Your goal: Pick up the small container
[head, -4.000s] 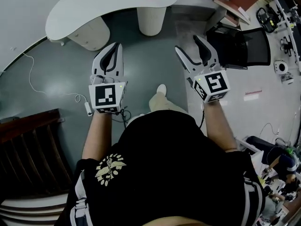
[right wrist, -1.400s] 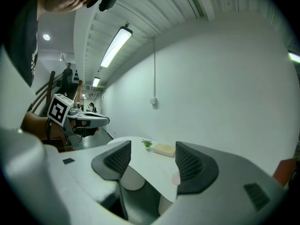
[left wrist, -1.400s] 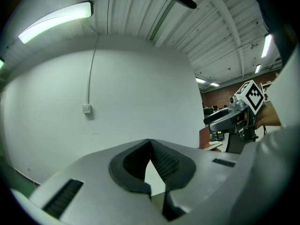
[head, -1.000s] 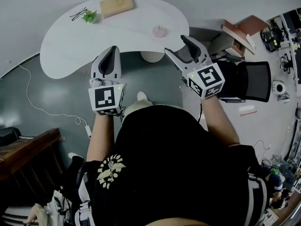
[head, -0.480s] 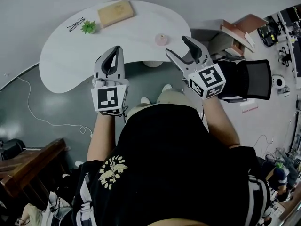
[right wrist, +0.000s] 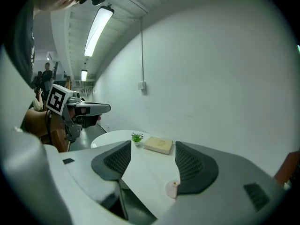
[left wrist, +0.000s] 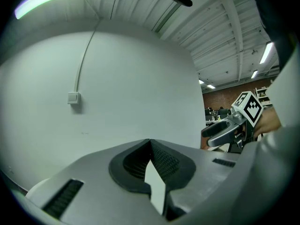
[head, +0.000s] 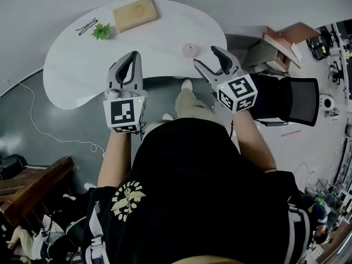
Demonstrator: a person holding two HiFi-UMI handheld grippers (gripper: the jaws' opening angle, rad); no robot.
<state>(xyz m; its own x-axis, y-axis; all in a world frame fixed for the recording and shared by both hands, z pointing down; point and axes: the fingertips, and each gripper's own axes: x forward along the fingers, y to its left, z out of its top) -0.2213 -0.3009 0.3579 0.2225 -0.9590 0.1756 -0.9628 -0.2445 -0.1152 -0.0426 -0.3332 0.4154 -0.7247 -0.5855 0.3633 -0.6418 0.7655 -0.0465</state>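
The small pink container (head: 190, 50) stands near the right front edge of a white curved table (head: 77, 70). In the right gripper view the small pink container (right wrist: 172, 189) shows low down, just inside the right jaw. My right gripper (head: 206, 56) is open and empty, held in the air just right of the container and short of it. My left gripper (head: 131, 56) is shut with nothing in it, over the table's front edge. In the left gripper view the left gripper (left wrist: 150, 144) points at a bare white wall.
On the table lie a tan flat box (head: 135, 14), a small green plant (head: 101, 32) and a pair of glasses (head: 86, 26). A black office chair (head: 291, 100) and stacked books (head: 283, 37) are to the right. A dark wooden bench (head: 27, 188) sits at the lower left.
The person has walked up to the table, which now lies nearer under both grippers. The left gripper stays shut and the right stays open.
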